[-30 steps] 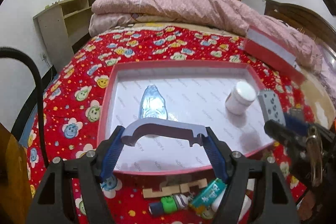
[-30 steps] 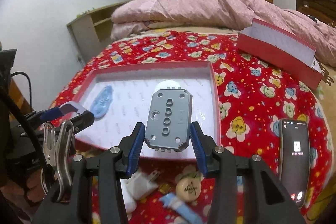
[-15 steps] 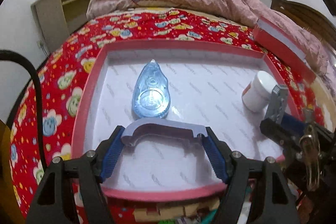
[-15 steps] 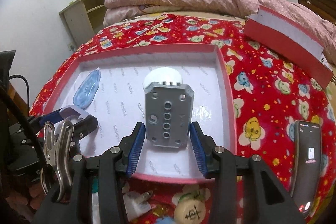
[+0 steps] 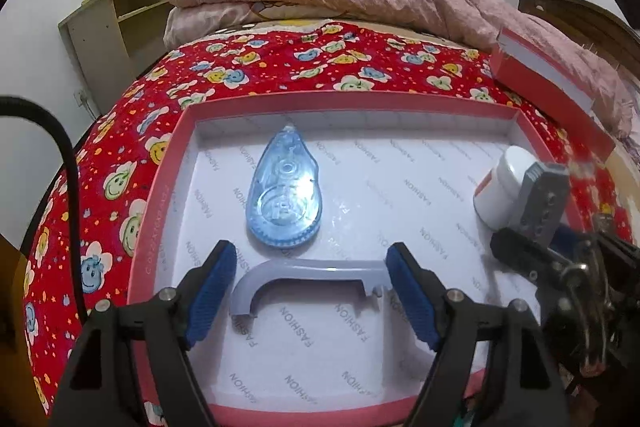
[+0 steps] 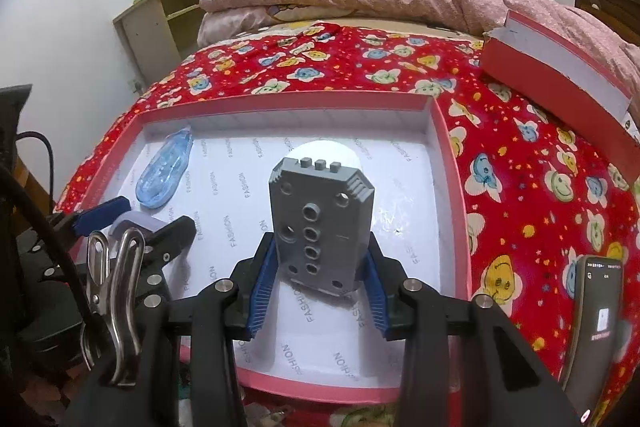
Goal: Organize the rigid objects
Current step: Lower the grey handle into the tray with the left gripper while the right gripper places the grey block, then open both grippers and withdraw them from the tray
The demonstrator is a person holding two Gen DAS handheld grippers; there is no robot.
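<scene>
Fingers (image 5: 212, 283) of the left gripper (image 5: 310, 285) have released the grey bracket (image 5: 308, 277) into the tray (image 5: 160, 203).

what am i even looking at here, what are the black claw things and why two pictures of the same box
Each claw is a hand-held gripper with a camera looking along its fingers, so you get one picture per hand. The left gripper is opening; its pale bracket lies loose in the pink box, near a blue tape dispenser and a white jar. The right gripper grips a grey block with holes over the same box, on a red bedspread.
</scene>
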